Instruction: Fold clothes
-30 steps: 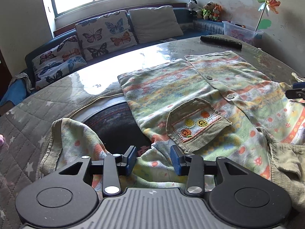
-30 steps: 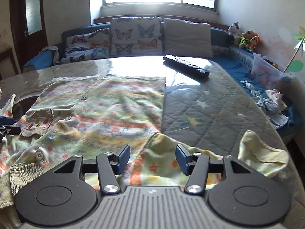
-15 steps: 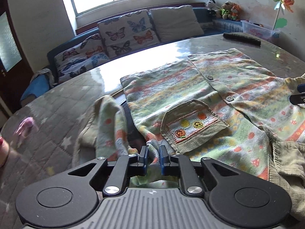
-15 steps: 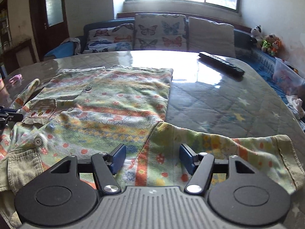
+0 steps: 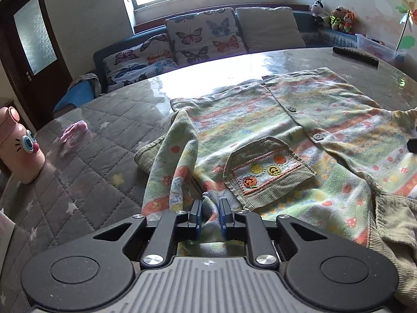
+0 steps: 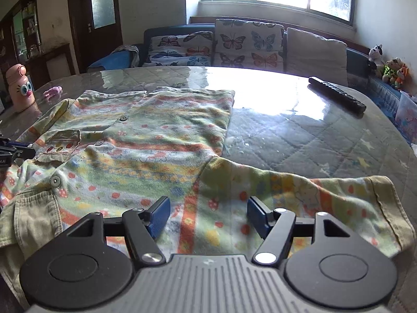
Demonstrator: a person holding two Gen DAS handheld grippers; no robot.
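Note:
A child's patterned shirt [image 5: 260, 120] with a corduroy pocket [image 5: 265, 172] lies button-side up on the quilted table; it also shows in the right wrist view [image 6: 156, 135]. My left gripper [image 5: 209, 212] is shut on the left sleeve [image 5: 177, 161], which is lifted and drawn over the shirt's edge. My right gripper [image 6: 208, 211] is open, its jaws wide apart just above the right sleeve [image 6: 299, 190], which lies spread out flat to the right. The left gripper's tip shows at the left edge of the right wrist view [image 6: 13, 150].
A pink bottle with a cartoon face [image 5: 18, 146] and a small pink item [image 5: 74, 130] sit on the table to the left. A black remote [image 6: 336, 96] lies at the far right. A sofa with butterfly cushions [image 6: 234, 44] runs behind the table.
My left gripper closed on the left sleeve, then lifted it and carried it inward toward the shirt body. My right gripper stayed open and moved slightly over the right sleeve.

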